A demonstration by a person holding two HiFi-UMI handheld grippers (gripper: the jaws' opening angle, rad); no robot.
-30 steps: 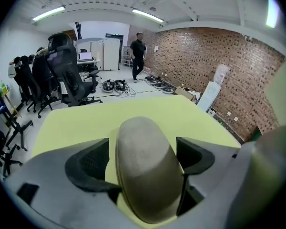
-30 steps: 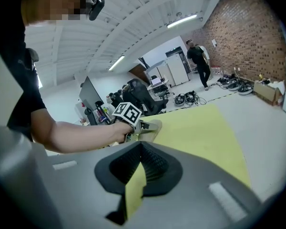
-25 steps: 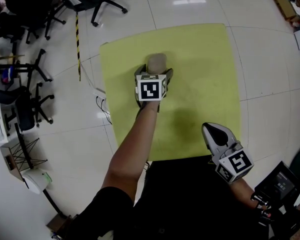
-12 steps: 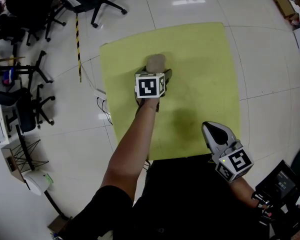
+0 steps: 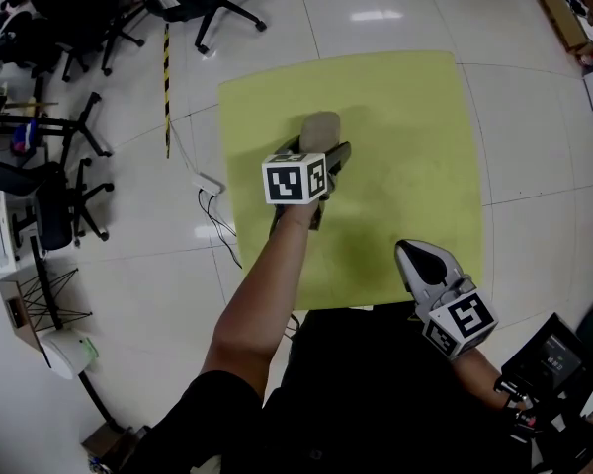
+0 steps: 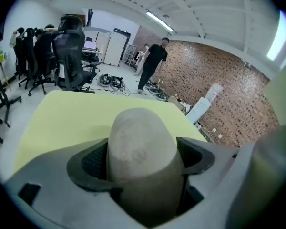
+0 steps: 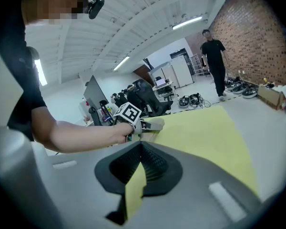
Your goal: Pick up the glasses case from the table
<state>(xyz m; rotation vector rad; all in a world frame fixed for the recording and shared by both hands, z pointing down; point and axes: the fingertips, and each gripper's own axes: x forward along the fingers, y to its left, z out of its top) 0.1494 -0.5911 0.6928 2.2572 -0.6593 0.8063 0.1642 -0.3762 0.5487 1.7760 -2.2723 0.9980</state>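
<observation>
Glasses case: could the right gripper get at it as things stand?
Probably not usefully: the glasses case sits clamped in the left gripper, only its far end showing. The right gripper is shut, back by the table's near edge.

Black top (image 5: 376, 403), short sleeve (image 5: 212, 408) (left arm)

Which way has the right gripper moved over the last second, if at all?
No. Against the yellow table's near edge, the right gripper sits where it did a second ago.
</observation>
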